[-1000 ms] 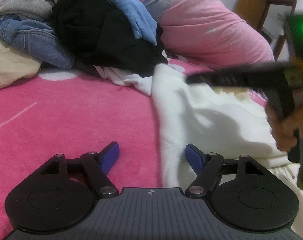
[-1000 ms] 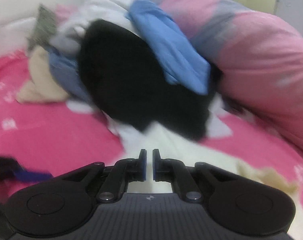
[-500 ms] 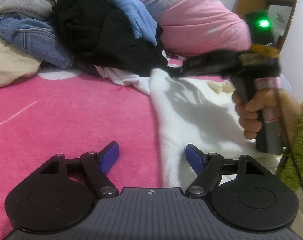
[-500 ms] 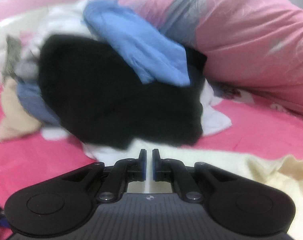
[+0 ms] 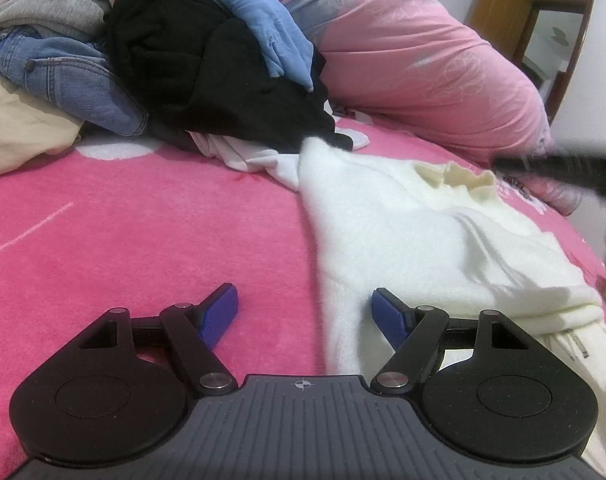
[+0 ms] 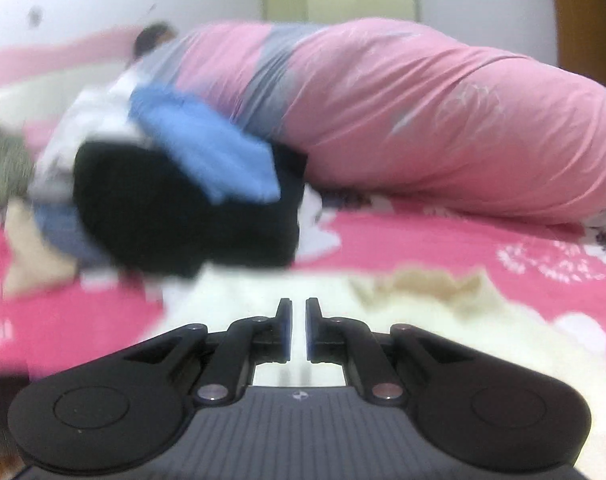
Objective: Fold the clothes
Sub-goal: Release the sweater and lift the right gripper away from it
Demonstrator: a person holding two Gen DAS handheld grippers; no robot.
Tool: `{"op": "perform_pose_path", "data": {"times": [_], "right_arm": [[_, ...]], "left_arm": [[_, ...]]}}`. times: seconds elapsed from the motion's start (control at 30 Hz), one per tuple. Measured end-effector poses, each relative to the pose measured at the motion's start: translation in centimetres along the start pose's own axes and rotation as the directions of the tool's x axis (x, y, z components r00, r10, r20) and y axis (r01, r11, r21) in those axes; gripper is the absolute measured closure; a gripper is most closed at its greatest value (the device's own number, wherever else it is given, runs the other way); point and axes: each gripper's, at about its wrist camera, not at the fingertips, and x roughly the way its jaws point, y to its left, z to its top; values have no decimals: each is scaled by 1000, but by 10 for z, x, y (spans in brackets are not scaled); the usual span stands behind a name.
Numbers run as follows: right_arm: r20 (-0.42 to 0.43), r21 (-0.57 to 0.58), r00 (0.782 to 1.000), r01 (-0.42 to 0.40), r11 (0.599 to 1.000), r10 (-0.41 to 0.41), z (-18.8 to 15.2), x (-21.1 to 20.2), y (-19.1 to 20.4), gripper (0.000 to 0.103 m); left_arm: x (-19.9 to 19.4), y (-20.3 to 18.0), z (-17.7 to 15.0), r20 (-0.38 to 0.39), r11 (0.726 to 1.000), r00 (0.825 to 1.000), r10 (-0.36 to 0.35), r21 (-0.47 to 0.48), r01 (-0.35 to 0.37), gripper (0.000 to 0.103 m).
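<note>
The white fleecy garment (image 5: 415, 236) lies spread on the pink bed (image 5: 143, 220), its far corner touching the pile of clothes (image 5: 191, 52). The left hand-held gripper (image 5: 305, 312) stands wide over the garment's edge, holding nothing. The right hand-held gripper (image 6: 299, 330) is almost closed and empty, above the garment.

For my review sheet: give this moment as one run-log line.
stage: before first fold | left hand-held gripper: open, empty, over white sweater edge | right hand-held gripper: shut, empty | clothes pile: untouched
</note>
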Motion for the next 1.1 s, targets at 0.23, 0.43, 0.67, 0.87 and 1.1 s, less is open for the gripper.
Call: {"op": "perform_pose_path", "data": {"times": [0.23,0.43,0.67,0.87,1.1], "right_arm": [[-50,44,996,76,996,-74,-56,12,-3,94],[9,-55,1000,26,998,-26,-35,3,16,94],[-121,4,990,-74,997,74,-21,61,-20,97],[-107,301,988,135,944,-107,-21,31,-122,95],[-78,213,996,48,976,-32,-58,-54,-126,94]], "left_arm": [[-10,8,2,37,999,999,-18,-48,20,29],[-36,-23,25,185,999,983,19,24,-24,28],[32,-69,44,-6,993,997,73,97,-72,30],[37,-56,36,-27,994,995,93,53,-92,30],[27,-78,32,-17,969,994,106,226,-100,29]]}}
